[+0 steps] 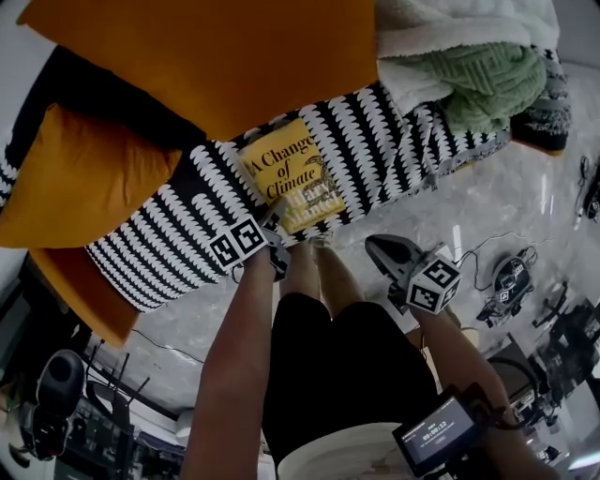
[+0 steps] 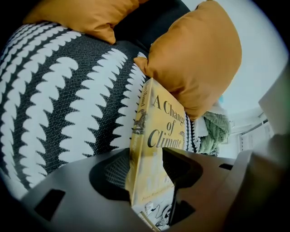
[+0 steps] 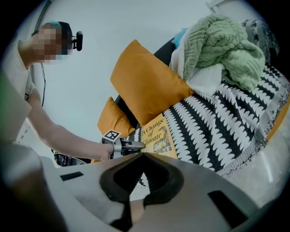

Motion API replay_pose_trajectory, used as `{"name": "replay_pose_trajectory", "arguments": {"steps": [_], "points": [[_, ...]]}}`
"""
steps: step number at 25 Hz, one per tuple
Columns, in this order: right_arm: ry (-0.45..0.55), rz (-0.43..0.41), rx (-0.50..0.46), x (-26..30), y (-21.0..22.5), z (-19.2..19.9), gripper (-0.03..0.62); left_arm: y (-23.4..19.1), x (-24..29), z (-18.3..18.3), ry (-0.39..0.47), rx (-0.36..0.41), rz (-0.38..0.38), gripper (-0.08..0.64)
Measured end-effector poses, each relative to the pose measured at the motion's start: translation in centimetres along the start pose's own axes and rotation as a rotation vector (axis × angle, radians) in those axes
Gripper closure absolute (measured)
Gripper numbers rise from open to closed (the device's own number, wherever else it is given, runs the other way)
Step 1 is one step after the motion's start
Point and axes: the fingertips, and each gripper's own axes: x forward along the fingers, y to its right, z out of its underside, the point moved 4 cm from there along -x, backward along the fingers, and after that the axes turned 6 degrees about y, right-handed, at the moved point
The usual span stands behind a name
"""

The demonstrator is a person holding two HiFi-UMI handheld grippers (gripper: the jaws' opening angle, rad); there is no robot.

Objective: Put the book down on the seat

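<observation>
on the black-and-white seat (image 1: 394,150), a yellow book (image 1: 289,175) lies flat.

We see a big orange cushion (image 1: 216,56) propped at the back. In the head view a smaller orange cushion (image 1: 75,178) lies near its left side. A green knitted blanket (image 1: 487,80) is heaped beside a white fleece (image 1: 441,28) to its right. Well below it, the pale floor (image 1: 525,197) carries cables and what may be spare devices (image 1: 511,277).
</observation>
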Motion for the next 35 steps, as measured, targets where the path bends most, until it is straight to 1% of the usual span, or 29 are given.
{"name": "replay_pose_trajectory", "arguments": {"steps": [7, 9, 12, 15, 21, 25, 28, 31, 33, 35], "points": [[0.017, -0.005, -0.01, -1.6, -0.4, 0.3, 0.578, 0.2, -1.9, 2.0, 0.014, 0.017, -0.011, 0.327], [0.023, -0.006, -0.021, -1.6, -0.7, 0.6, 0.578, -0.1, -2.9, 2.4, 0.023, 0.033, 0.01, 0.329], [0.035, -0.01, -0.038, -1.3, -1.8, 1.1, 0.578, -0.6, -4.9, 2.7, 0.042, 0.06, 0.046, 0.352], [0.045, -0.018, -0.05, -1.3, -2.5, 1.2, 0.577, -0.6, -6.3, 3.0, 0.047, 0.076, 0.056, 0.373], [0.066, -0.021, -0.08, -2.7, -3.8, -1.2, 0.578, 2.6, -9.2, 2.8, 0.022, 0.149, 0.066, 0.436], [0.097, -0.051, -0.113, -3.8, -4.3, -1.7, 0.578, 4.1, -9.9, 3.2, 0.028, 0.207, 0.058, 0.502], [0.107, -0.061, -0.131, -5.3, -5.1, -1.9, 0.578, 5.5, -11.1, 4.5, 0.03, 0.219, 0.059, 0.518], [0.137, -0.079, -0.172, -5.3, -5.7, -3.9, 0.578, 7.9, -12.2, 3.5, 0.058, 0.27, 0.081, 0.533], [0.138, -0.083, -0.186, -5.8, -6.8, -4.5, 0.578, 9.0, -14.0, 3.5, 0.066, 0.286, 0.082, 0.54], [0.138, -0.09, -0.188, -6.6, -8.5, -4.3, 0.578, 9.5, -16.5, 3.9, 0.074, 0.295, 0.079, 0.544]]}}
